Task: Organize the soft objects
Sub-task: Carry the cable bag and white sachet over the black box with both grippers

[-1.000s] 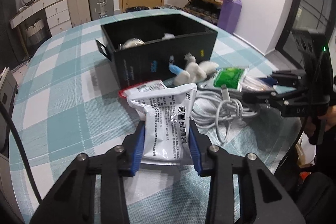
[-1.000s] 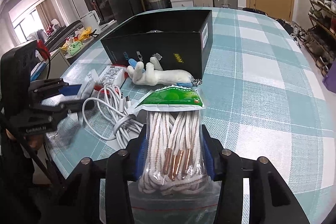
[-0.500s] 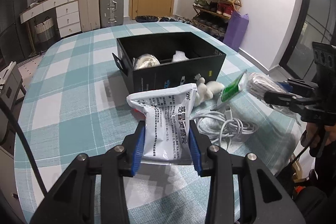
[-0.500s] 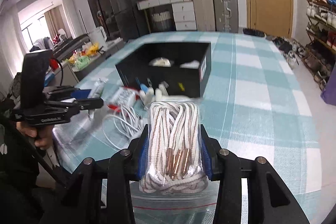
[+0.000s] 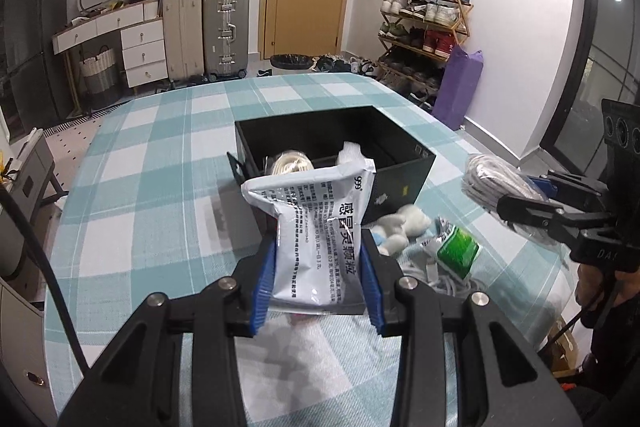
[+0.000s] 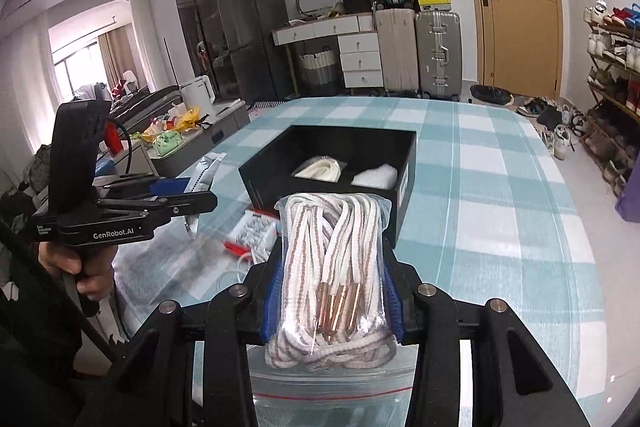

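a: two soft packs, both off the tabletop. our left gripper [image 5: 318,281] is clamped on the medicine sachet [image 5: 316,227] at its lower half; it looks light and crinkly, likely slick.

b: and our right gripper [image 6: 330,297] pinches the bagged laces [image 6: 334,267] mid-bundle. squashy, so we grip the cords, not loose film. the black box [image 6: 404,183] sits just ahead of both.

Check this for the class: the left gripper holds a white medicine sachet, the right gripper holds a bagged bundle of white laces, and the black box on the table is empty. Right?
Not quite. The black box is not empty: the right wrist view shows a cream coil and a white bundle inside. The left gripper does hold the medicine sachet; the right gripper does hold the laces.
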Demonstrator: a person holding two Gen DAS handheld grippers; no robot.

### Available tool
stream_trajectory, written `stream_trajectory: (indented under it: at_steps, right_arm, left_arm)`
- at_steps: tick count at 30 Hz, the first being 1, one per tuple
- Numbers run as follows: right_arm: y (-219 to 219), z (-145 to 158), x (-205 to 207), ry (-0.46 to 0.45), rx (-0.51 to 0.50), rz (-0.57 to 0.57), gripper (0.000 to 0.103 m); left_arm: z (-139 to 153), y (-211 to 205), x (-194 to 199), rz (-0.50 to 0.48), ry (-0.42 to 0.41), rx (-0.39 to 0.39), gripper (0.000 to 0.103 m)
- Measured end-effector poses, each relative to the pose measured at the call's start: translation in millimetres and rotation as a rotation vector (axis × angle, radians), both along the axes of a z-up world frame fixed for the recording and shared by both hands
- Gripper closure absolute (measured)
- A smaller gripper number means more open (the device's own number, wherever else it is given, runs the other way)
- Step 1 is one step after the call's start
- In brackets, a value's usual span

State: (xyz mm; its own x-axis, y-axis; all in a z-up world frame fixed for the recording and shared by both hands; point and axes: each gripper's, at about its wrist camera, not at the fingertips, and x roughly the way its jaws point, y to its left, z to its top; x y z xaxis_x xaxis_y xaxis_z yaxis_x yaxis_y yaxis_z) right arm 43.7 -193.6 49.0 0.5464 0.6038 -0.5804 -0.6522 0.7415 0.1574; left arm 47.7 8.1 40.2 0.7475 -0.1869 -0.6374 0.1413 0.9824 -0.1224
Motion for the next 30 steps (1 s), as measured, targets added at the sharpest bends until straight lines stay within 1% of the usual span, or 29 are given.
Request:
stream_trajectory:
  at_steps: [10, 21, 30]
  right_arm:
    - [12, 7, 19, -0.007, 0.023, -0.002, 0.061]
    - [20, 12, 34, -0.002, 0.017, -0.007, 0.061]
    - [30, 17, 56, -0.001, 0.016, -0.013, 0.061]
  left_arm:
    - [8, -6, 19, 0.003, -0.014, 0.005, 0.066]
    - [13, -4, 43, 0.027, -0.01, 0.01, 0.066]
    - [16, -6, 60, 0.033, -0.006, 0.014, 0.066]
